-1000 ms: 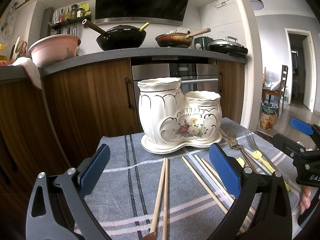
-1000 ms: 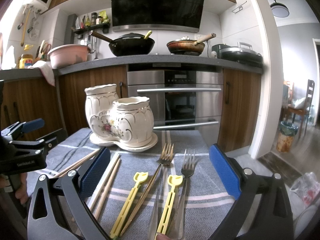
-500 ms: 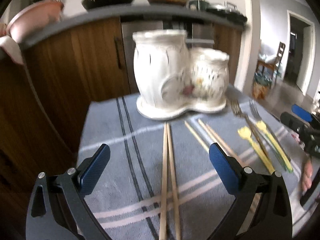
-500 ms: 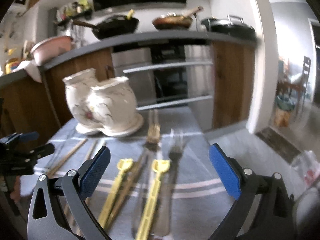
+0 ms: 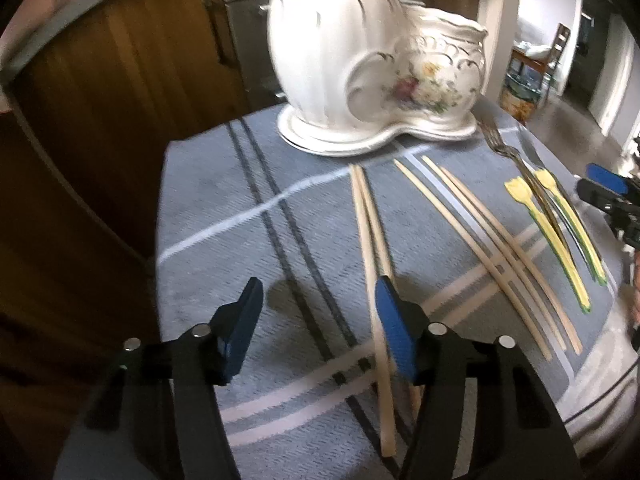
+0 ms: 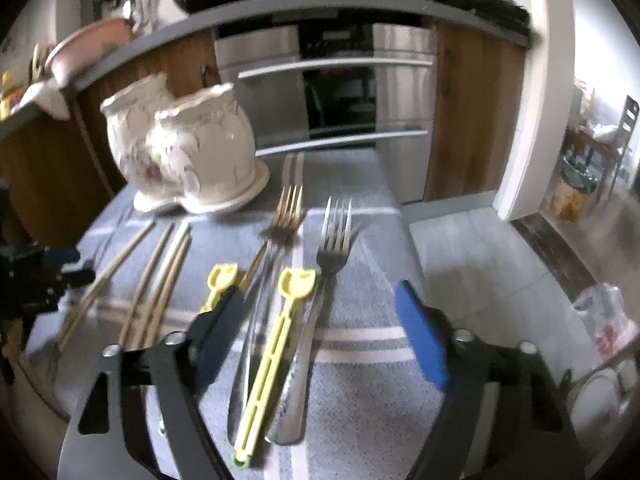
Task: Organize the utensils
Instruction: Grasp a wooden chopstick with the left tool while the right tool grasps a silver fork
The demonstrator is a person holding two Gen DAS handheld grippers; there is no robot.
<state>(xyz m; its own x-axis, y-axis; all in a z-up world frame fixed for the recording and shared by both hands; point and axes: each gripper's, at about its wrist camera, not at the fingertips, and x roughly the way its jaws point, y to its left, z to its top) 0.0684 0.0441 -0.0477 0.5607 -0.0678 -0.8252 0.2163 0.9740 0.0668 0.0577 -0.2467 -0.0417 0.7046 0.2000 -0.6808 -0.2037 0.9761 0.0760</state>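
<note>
A white floral double-pot ceramic holder stands at the far side of a blue-grey striped cloth; it also shows in the right wrist view. My left gripper is open and low over the cloth, its right finger beside a pair of wooden chopsticks. More chopsticks lie to the right. My right gripper is open above a silver fork and a yellow utensil. A second fork and another yellow utensil lie to the left.
Wooden kitchen cabinets and a steel oven stand behind the table. The cloth's left edge and right edge drop off to the floor. A bin stands at the far right.
Both grippers have tilted down and lowered toward the cloth. The left one has narrowed and come beside the chopstick pair. The right one has come over the fork and yellow utensil.
</note>
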